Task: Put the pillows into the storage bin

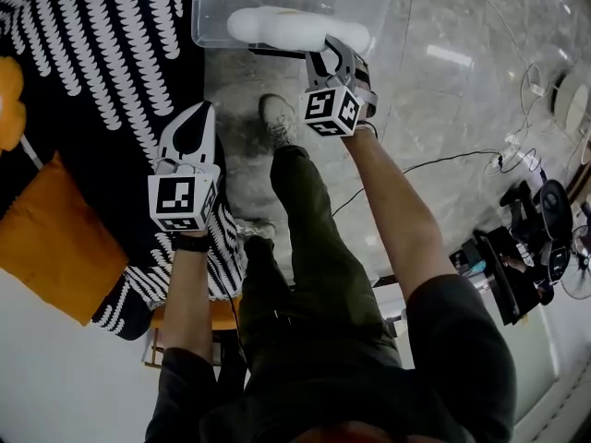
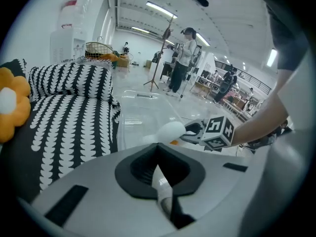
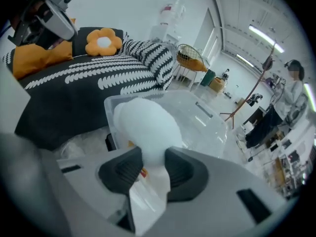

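Right gripper (image 3: 153,163) jaws clench white pillow (image 3: 145,125) over storage bin (image 3: 210,127); left gripper (image 2: 158,171) jaws closed.

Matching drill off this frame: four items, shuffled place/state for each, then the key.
Items
1. white pillow
2. flower cushion
3. storage bin
4. left gripper

Place or state
A. clear, standing on the floor
B. jaws together, above the patterned bedding
C. pinched between the right gripper jaws
D. orange petals, lying on the patterned bedding

Pairs: 1-C, 2-D, 3-A, 4-B
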`<action>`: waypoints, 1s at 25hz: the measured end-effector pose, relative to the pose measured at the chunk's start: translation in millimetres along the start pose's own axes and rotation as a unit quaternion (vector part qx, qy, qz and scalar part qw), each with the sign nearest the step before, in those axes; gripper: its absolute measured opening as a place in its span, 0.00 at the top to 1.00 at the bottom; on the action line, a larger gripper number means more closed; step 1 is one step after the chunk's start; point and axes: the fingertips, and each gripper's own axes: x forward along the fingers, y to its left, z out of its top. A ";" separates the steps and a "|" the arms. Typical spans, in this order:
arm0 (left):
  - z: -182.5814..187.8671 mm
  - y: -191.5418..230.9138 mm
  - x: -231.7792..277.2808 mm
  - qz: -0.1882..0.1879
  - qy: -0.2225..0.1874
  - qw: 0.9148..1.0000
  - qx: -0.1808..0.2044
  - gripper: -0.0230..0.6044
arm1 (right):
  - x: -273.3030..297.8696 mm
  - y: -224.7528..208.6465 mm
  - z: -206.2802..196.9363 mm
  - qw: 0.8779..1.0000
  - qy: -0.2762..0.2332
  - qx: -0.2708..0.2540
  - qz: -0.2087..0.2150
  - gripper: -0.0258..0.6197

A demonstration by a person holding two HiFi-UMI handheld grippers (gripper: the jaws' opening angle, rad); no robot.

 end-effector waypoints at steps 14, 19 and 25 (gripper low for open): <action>68.0 8.7 -73.6 0.055 -0.039 0.998 -0.015 0.96 | -69.9 -37.0 28.2 0.999 0.003 0.019 0.031 0.75; 104.5 23.5 -156.6 0.100 -0.073 0.992 -0.027 0.96 | -128.2 -51.1 100.0 0.998 -0.039 0.014 0.049 0.64; 114.9 59.2 -278.2 0.195 -0.121 0.971 -0.063 0.96 | -190.1 -45.0 220.7 0.989 -0.124 -0.010 0.084 0.55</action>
